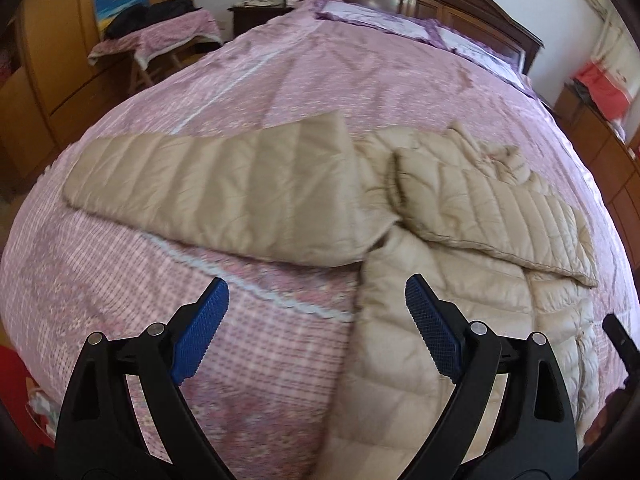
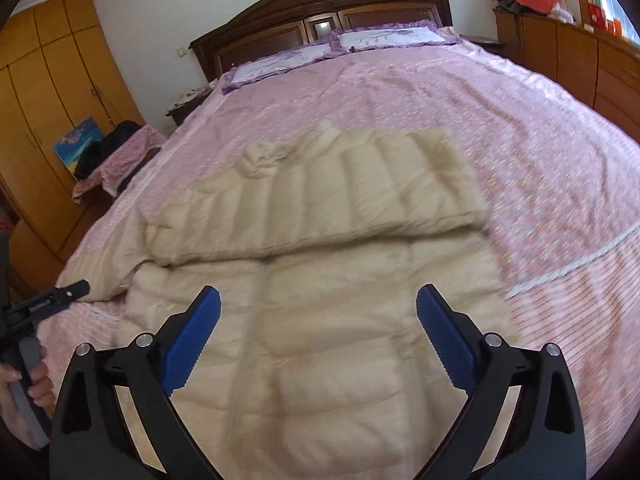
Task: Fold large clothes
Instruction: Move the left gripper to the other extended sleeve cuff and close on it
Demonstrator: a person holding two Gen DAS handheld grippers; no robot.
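Note:
A beige quilted down jacket (image 1: 460,292) lies spread on the pink bed (image 1: 320,80). In the left wrist view its one sleeve (image 1: 208,184) stretches out flat to the left, and the other sleeve (image 1: 500,204) lies folded across the body. My left gripper (image 1: 316,296) is open and empty, hovering above the jacket's left side edge and the bedspread. In the right wrist view the jacket (image 2: 320,320) fills the middle, with a sleeve (image 2: 340,200) folded across its upper part. My right gripper (image 2: 318,304) is open and empty above the jacket's body.
Purple-trimmed pillows (image 2: 352,46) lie by the dark wooden headboard (image 2: 320,12). A small covered table (image 1: 160,40) with dark clothes stands left of the bed, next to orange wardrobes (image 2: 48,100). A wooden cabinet (image 2: 580,64) runs along the right. The left gripper (image 2: 48,304) shows at the left edge.

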